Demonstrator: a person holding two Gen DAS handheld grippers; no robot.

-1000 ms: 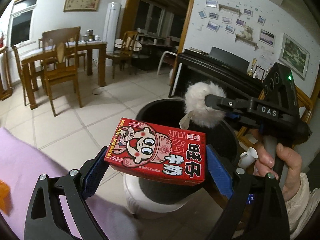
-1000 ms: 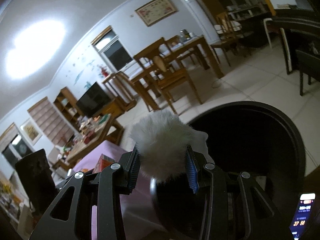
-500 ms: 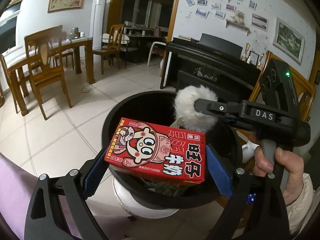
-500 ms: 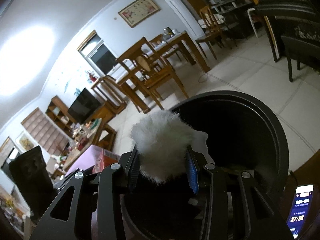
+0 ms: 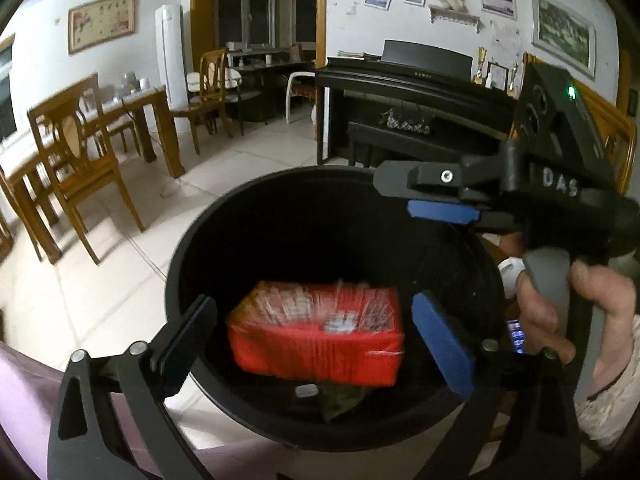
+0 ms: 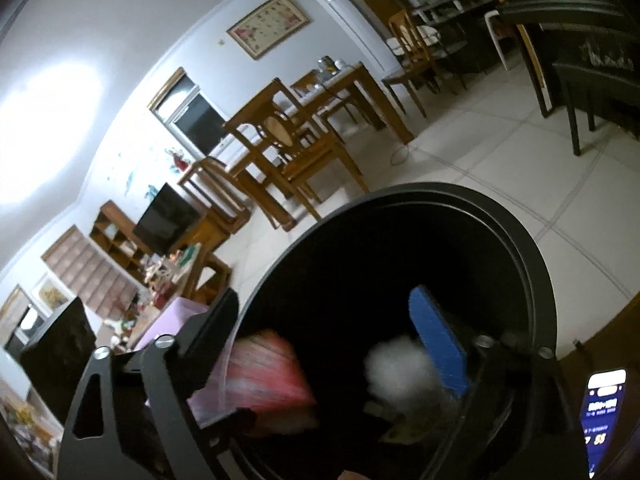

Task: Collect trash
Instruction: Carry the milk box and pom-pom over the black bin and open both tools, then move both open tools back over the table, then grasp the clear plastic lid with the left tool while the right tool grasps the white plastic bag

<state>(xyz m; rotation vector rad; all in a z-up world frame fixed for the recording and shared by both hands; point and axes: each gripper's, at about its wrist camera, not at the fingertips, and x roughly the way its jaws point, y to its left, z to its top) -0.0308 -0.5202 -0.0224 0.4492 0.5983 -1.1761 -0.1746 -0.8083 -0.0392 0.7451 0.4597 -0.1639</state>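
A black trash bin (image 5: 288, 216) fills the middle of both views. A red milk carton (image 5: 316, 336) shows blurred inside the bin's mouth, between the spread pads of my left gripper (image 5: 312, 302) but touching neither; those jaws are opening. In the right wrist view the carton (image 6: 268, 376) is a red blur at the bin's (image 6: 520, 232) left side. A white fluffy ball (image 6: 400, 372) drops, blurred, below my right gripper (image 6: 322, 296), whose jaws are opening with nothing between them. The right gripper (image 5: 394, 192) hangs over the bin's far right rim, held by a hand (image 5: 560, 304).
A greenish wrapper (image 5: 340, 400) lies at the bin's bottom. Purple cloth (image 5: 24, 392) covers the near left. A phone (image 6: 604, 412) glows beside the bin. On the tiled floor beyond stand wooden dining chairs (image 5: 76, 160) and a black piano (image 5: 420, 92).
Both grippers moved over the bin and their jaws spread. The red carton left the left pads and the white ball left the right pads; both are dropping into the bin.
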